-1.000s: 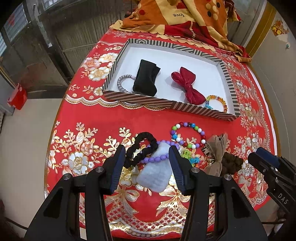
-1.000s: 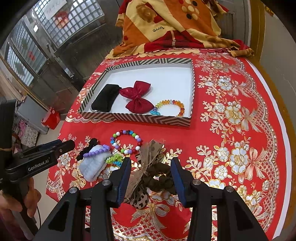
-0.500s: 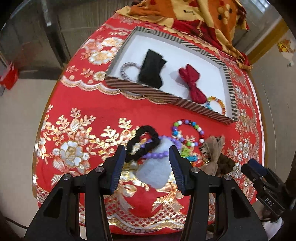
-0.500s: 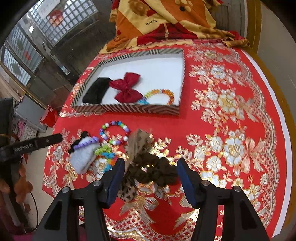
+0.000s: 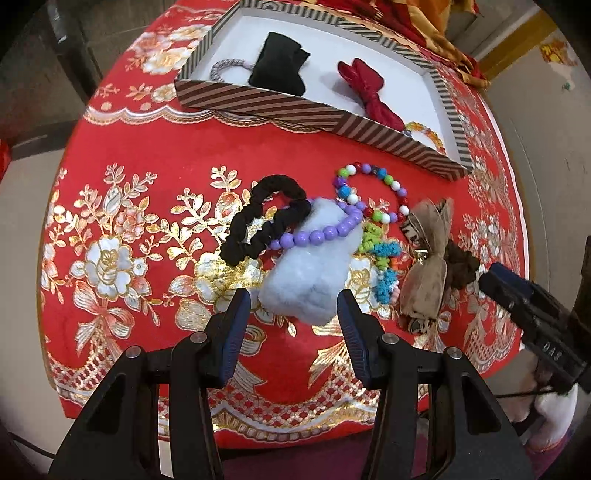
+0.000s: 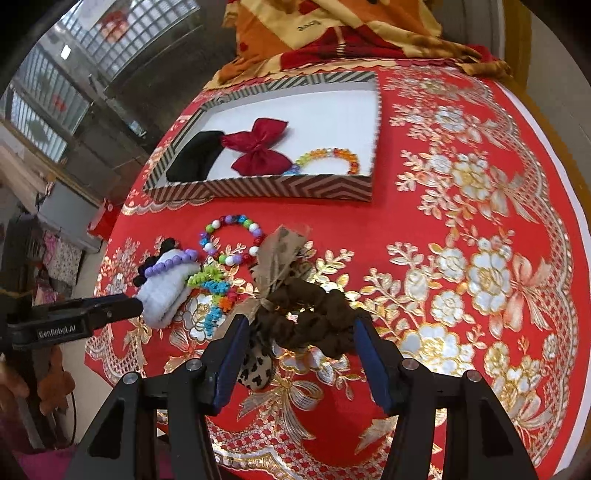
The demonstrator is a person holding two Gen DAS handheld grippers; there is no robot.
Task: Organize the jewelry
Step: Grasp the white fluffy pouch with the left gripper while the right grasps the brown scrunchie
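A striped tray (image 5: 266, 101) (image 6: 280, 186) at the back holds a black pouch (image 5: 279, 64), a red bow (image 5: 367, 92) (image 6: 256, 151), a grey bracelet (image 5: 225, 68) and an orange bead bracelet (image 6: 328, 158). In front lie a black scrunchie (image 5: 266, 221), a purple bead bracelet (image 5: 317, 232), a fluffy white scrunchie (image 5: 314, 273) (image 6: 166, 288), a multicolour bead bracelet (image 5: 369, 192) (image 6: 231, 240), a tan bow (image 5: 424, 266) and a brown scrunchie (image 6: 314, 314). My left gripper (image 5: 293, 314) is open around the white scrunchie's near end. My right gripper (image 6: 299, 339) is open around the brown scrunchie.
A red and gold embroidered cloth (image 6: 461, 258) covers the round table. A folded orange and red blanket (image 6: 332, 29) lies behind the tray. A neon green and blue coil hair tie (image 5: 382, 254) lies between the white scrunchie and the tan bow. The table edge is just below both grippers.
Both grippers have moved forward and down toward the table. The left jaws now flank the white scrunchie, the right jaws the brown scrunchie. No object has moved.
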